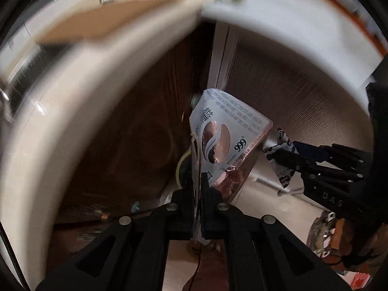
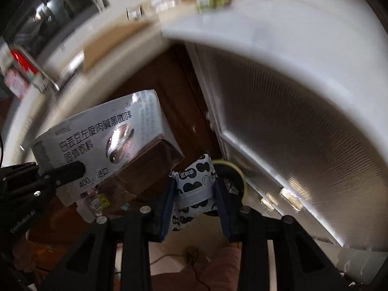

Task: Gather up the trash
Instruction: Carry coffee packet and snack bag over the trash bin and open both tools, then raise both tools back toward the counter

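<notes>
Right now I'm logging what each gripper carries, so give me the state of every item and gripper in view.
Left gripper: shut on the coffee box.
Coffee box: held in the air by one edge, tilted, one end flap loose.
Right gripper: shut on the spotted wrapper.
Spotted wrapper: crumpled, pinched between the fingers, off any surface.
White cabinet door: appears closed, though blurred.

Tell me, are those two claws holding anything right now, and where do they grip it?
Yes. The left gripper pinches a coffee box by its bottom flap edge. The right gripper clamps a black-and-white wrapper across its middle.
</notes>
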### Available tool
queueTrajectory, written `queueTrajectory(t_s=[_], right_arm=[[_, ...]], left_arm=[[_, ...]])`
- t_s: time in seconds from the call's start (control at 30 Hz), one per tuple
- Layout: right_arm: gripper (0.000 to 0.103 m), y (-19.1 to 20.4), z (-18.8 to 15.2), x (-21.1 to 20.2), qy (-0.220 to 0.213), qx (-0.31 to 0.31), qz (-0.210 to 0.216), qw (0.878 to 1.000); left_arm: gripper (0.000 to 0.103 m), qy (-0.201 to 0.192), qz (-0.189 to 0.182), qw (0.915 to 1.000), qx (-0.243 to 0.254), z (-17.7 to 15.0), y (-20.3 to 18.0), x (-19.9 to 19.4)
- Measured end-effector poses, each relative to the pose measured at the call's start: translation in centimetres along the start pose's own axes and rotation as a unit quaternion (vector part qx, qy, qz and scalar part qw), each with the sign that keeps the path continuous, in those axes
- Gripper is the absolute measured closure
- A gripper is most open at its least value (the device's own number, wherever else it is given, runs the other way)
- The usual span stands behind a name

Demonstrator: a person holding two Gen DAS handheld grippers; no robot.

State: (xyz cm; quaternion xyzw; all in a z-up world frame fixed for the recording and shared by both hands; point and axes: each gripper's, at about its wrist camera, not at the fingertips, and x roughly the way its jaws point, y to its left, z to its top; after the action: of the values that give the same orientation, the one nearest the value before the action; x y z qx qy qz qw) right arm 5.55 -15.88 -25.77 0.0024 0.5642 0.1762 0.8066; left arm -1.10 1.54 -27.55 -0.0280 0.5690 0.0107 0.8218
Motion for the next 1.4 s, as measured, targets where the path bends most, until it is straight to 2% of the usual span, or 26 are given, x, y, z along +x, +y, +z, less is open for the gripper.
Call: queueTrajectory(t_s=[0.17, 0.23, 0.33, 0.4, 0.43, 0.53, 0.63, 0.83, 1.03, 1.17, 1.4], right_arm=[[0.069, -2.5, -2.5, 10.8, 0.042, -0.002, 0.004, 0.999], [0.069, -3.5, -3.4, 15.2, 0.057, -0.005, 0.004, 0.998], [0.066, -4.8, -4.5, 21.3, 0.077, -0.012, -0.001, 0.997], [0.066, -5.7, -4.8, 24.3, 0.086, -0.011, -0.004, 0.996], [0.066, -6.0, -4.9, 25.3, 0.091, -0.009, -0.002, 0.996], [0.064, -7.0, -5.3, 27.5, 0.101, -0.004, -0.003, 0.995], [0.062, -7.1, -5.7, 27.5, 0.103, -0.005, -0.003, 0.995], [0.062, -5.8, -5.1, 23.9, 0.102, -0.008, 0.005, 0.995], [0.062, -4.0, -3.0, 16.8, 0.088, 0.004, 0.013, 0.996], [0.062, -2.2, -1.4, 11.1, 0.069, 0.000, 0.014, 0.998], [0.062, 1.1, 1.1, 1.4, 0.035, -0.004, 0.018, 0.999]], left_arm=[[0.100, 0.034, 0.014, 0.9991, -0.020, -2.5, 0.5, 11.9], [0.100, 0.037, 0.017, 0.9988, -0.029, -3.1, 0.7, 15.5], [0.087, 0.043, 0.022, 0.9984, -0.030, -3.8, 0.9, 20.9], [0.062, 0.049, 0.020, 0.9981, -0.031, -4.0, 1.0, 23.5], [0.058, 0.050, 0.022, 0.9980, -0.030, -4.0, 0.9, 24.2], [0.054, 0.050, 0.040, 0.9977, -0.022, -4.2, 0.7, 25.9], [0.054, 0.058, 0.044, 0.9968, -0.032, -4.1, 0.8, 26.1], [0.054, 0.062, 0.038, 0.9963, -0.048, -2.9, 1.1, 22.7], [0.053, 0.048, 0.024, 0.9975, -0.047, -0.8, 1.0, 15.3], [0.048, 0.025, 0.011, 0.9990, -0.034, 0.7, 0.8, 8.8], [0.047, -0.024, 0.000, 0.9997, -0.009, 2.9, 0.5, -1.6]])
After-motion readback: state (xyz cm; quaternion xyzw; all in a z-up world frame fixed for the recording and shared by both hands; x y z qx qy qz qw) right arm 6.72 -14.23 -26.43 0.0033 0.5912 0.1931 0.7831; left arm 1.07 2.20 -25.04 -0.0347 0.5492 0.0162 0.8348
